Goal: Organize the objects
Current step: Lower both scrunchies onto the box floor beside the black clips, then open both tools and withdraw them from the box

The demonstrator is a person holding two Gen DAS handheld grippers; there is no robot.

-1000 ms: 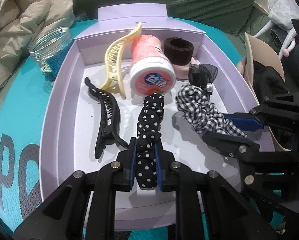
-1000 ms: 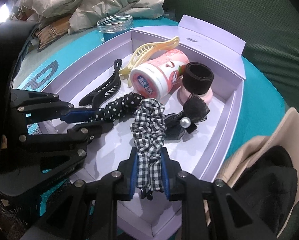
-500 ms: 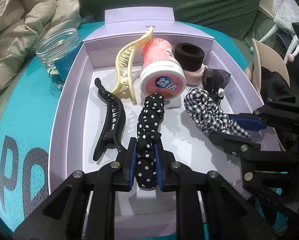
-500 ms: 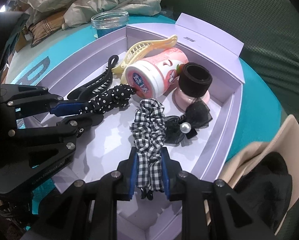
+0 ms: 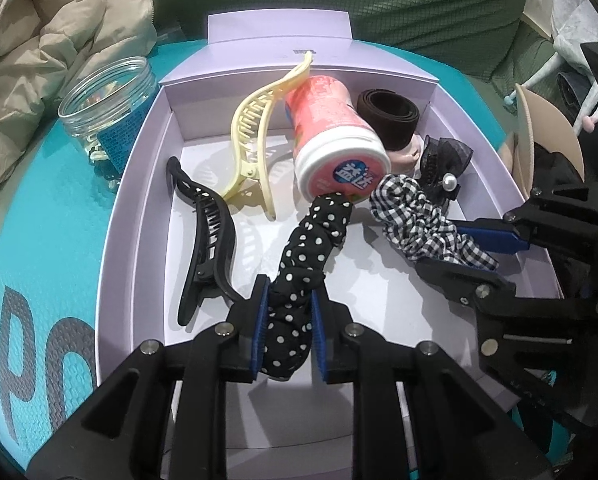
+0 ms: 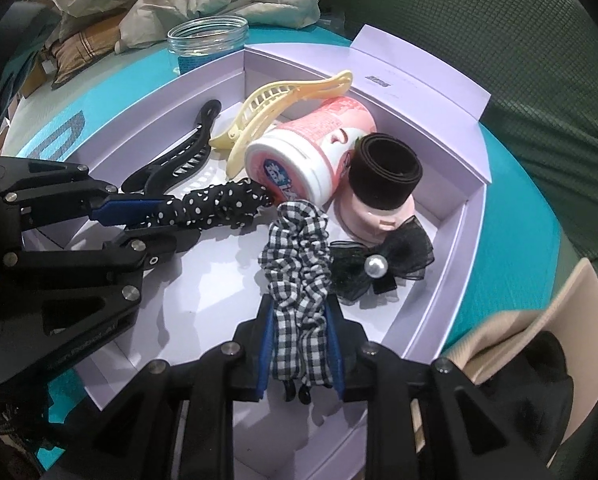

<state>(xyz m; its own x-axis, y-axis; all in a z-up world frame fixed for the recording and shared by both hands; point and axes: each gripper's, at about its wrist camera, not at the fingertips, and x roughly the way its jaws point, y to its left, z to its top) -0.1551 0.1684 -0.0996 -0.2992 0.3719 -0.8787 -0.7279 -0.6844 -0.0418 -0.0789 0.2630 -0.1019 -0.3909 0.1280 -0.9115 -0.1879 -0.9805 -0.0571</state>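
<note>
Left wrist view: left tool point(image 5: 286, 322) is clamping the near end of the polka-dot scrunchie point(image 5: 307, 264) between its blue pads. The scrunchie is stretching forward over the floor of the lilac box point(image 5: 119, 240), its far end touching the white lid of the pink canister point(image 5: 335, 140), which is lying on its side. A black hair claw point(image 5: 207, 236) is lying just left of the scrunchie; a cream hair claw point(image 5: 259, 136) is leaning against the canister. The right tool is showing at the right edge, pinching the gingham scrunchie point(image 5: 423, 220). A glass jar point(image 5: 107, 100) is standing outside the box on the teal worktop point(image 5: 39, 260).

Right wrist view: right tool point(image 6: 301, 344) is gripping the gingham scrunchie's near end, its far loop touching the canister lid. A black bow clip with a pearl point(image 6: 379, 268) is lying just beside it, with a dark band roll point(image 6: 383, 176) sitting on a pink base behind.

Judgement: both scrunchies are being laid into the box side by side. To do it well, lower each until the fabric is resting flat on bare floor, keep them parallel and apart, and avoid nudging the canister, which could roll. Then let the pads part fully and draw straight back so no fabric is snagging.
</note>
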